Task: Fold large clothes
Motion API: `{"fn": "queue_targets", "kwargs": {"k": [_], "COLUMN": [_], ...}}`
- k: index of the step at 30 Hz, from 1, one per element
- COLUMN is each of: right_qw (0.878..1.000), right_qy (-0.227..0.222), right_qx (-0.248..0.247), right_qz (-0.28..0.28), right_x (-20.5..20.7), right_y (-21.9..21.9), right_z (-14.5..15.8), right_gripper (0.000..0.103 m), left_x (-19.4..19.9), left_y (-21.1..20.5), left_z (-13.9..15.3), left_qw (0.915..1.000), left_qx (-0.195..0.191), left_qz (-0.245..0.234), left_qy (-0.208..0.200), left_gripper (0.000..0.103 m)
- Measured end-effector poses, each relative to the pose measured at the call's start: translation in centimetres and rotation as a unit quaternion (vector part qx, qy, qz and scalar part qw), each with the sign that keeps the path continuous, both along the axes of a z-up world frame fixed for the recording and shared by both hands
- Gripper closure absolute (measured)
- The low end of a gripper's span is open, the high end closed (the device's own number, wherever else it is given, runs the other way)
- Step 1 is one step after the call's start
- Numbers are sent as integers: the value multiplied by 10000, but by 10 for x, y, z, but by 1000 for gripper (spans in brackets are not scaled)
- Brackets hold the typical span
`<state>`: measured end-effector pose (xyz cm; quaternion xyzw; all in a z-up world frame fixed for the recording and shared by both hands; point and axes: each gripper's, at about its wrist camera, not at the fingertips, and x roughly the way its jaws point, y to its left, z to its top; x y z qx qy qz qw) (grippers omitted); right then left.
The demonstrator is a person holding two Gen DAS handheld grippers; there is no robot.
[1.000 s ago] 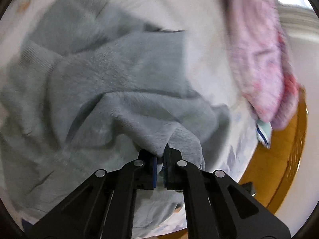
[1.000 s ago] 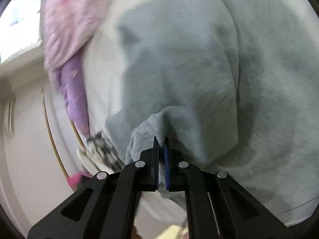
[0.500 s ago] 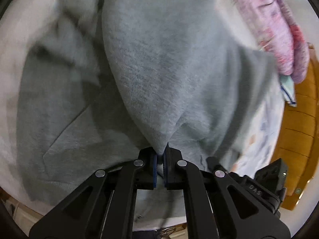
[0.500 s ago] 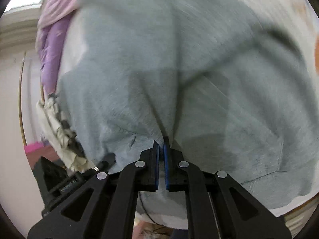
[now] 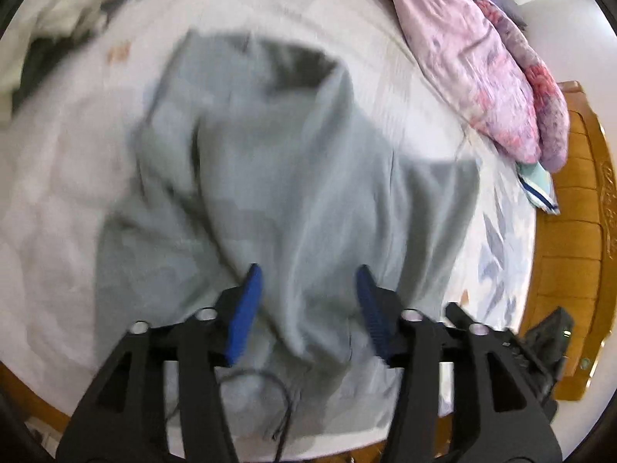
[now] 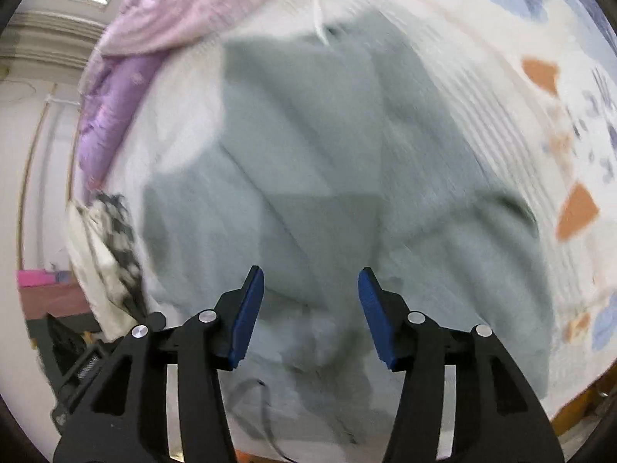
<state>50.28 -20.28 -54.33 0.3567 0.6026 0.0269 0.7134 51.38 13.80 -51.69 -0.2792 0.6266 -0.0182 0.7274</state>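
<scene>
A large grey sweatshirt (image 5: 293, 177) lies crumpled on the white bed sheet (image 5: 58, 177), with a raised fold running down its middle. My left gripper (image 5: 306, 281) is open above its near edge, jaws wide apart, holding nothing. In the right wrist view the same grey sweatshirt (image 6: 316, 177) fills the middle. My right gripper (image 6: 310, 281) is also open and empty just above the garment's near part. A dark drawstring (image 5: 277, 393) lies at the near hem.
A pink and purple quilt (image 5: 482, 54) is piled at the far right of the bed, also in the right wrist view (image 6: 154, 27). A wooden bed frame (image 5: 570, 239) runs along the right. Light and dark clothes (image 6: 104, 254) hang at the bed's left edge.
Both grippers were shut on the grey sweatshirt and have opened, letting it drop onto the bed. Both have pulled back toward the near edge.
</scene>
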Motion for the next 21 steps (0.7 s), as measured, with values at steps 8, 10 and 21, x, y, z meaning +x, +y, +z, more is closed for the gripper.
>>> {"fn": "queue_targets", "kwargs": {"k": [8,10,21], "right_qw": [9985,9975,9882], "right_qy": [185,334,1255], "right_qx": [50,-25,-418], "right_qz": [-513,-625,-772], "right_x": [100,119,172], "right_y": [14,16,18], "right_z": [-11,-21,-77], "right_gripper": [38,38,26], "left_x": [100,121,176], "left_y": [2,3,11], "left_z": [-17,-30,-72], "left_qw": [9985,9973,9932], "left_qx": [402,465,328], "left_qz": [17,28,499], "left_qy": [376,561,1002], "left_gripper": [37,36,26]}}
